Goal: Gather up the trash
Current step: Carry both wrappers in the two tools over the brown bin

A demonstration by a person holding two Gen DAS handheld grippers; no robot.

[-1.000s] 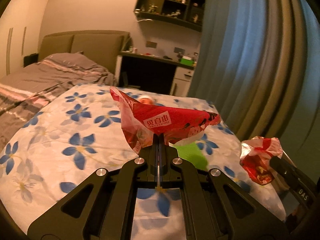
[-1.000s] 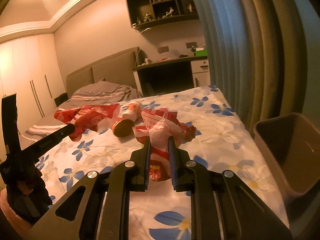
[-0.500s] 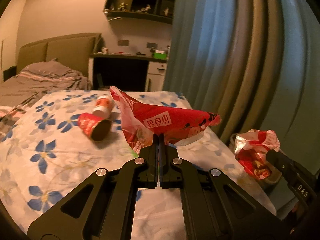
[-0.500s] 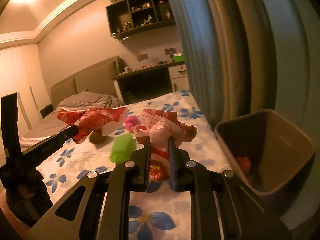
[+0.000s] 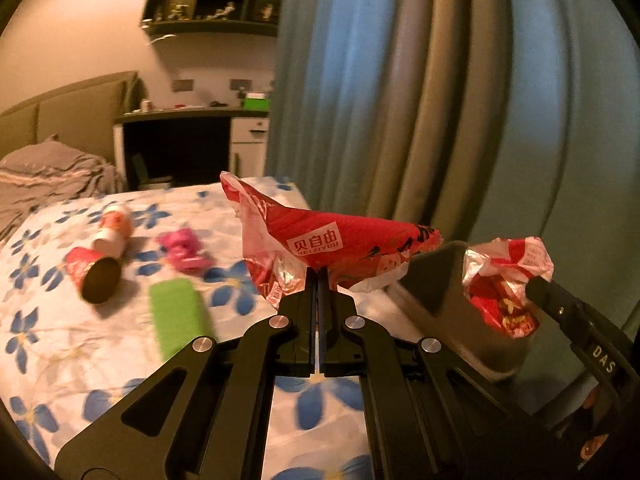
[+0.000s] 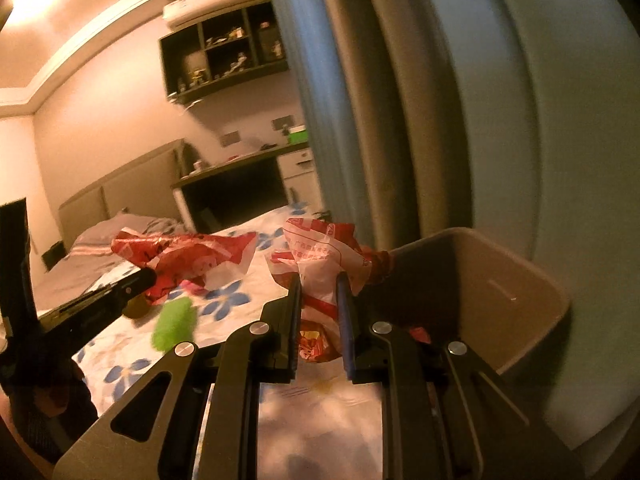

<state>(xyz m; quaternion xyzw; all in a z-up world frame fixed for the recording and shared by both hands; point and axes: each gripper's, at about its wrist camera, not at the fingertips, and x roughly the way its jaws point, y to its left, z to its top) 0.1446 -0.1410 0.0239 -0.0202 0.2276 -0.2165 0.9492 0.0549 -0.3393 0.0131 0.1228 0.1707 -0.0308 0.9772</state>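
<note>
My left gripper (image 5: 319,276) is shut on a red snack bag (image 5: 340,242) with white lettering, held in the air over the bed's right side. My right gripper (image 6: 319,282) is shut on a crumpled red and white wrapper (image 6: 324,256), at the near rim of a brown trash bin (image 6: 500,300) beside the bed. In the left wrist view the same wrapper (image 5: 506,280) hangs over the bin (image 5: 444,280). In the right wrist view the left gripper's bag (image 6: 188,252) shows at the left. Something red lies inside the bin.
On the flowered bedspread (image 5: 60,344) lie a red paper cup (image 5: 94,278), a small white and red bottle (image 5: 116,228), a pink wrapper (image 5: 184,250) and a green packet (image 5: 178,316). Grey-blue curtains (image 5: 420,100) hang behind the bin. A desk (image 5: 180,140) stands at the far end.
Both grippers have swung right with their trash, from over the bed towards its edge. The bin has come into view close up, and the right gripper's wrapper now sits at its rim.
</note>
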